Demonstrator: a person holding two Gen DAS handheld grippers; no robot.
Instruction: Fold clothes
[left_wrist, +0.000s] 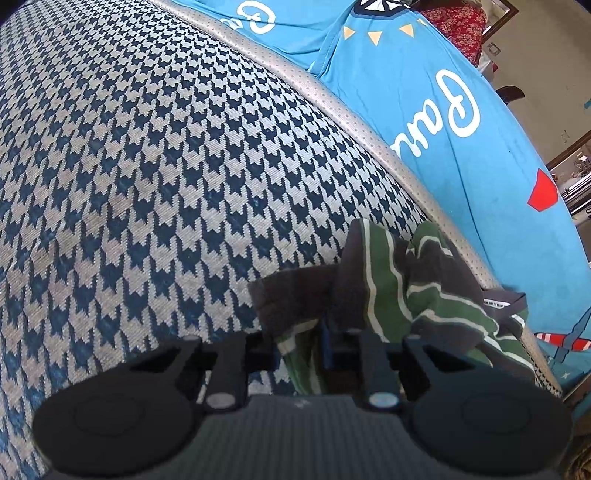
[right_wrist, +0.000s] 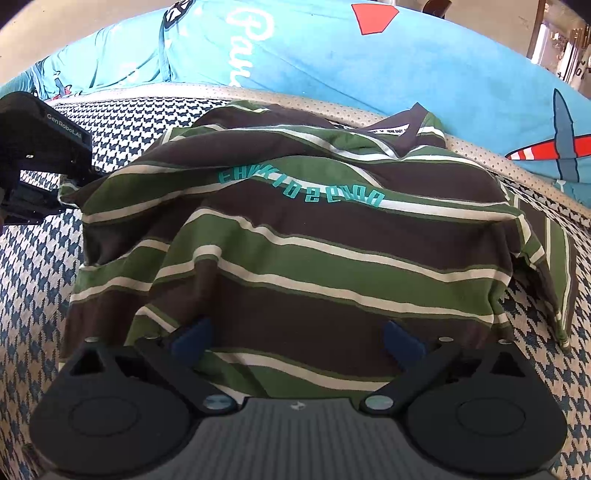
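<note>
Between the wide right claw (right_wrist: 295, 341) lies the shirt (right_wrist: 295, 236): soft, light, limp. Left claw (left_wrist: 328, 341) pinches its edge; take hems.

open houndstooth cover (left_wrist: 147, 166) left of striped shirt (right_wrist: 295, 240), blue cushion (right_wrist: 369, 66) blocking behind

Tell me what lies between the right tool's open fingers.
In the right wrist view, the green, brown and white striped cotton shirt lies spread between and beneath the right tool's blue fingers, which stand wide apart.
</note>
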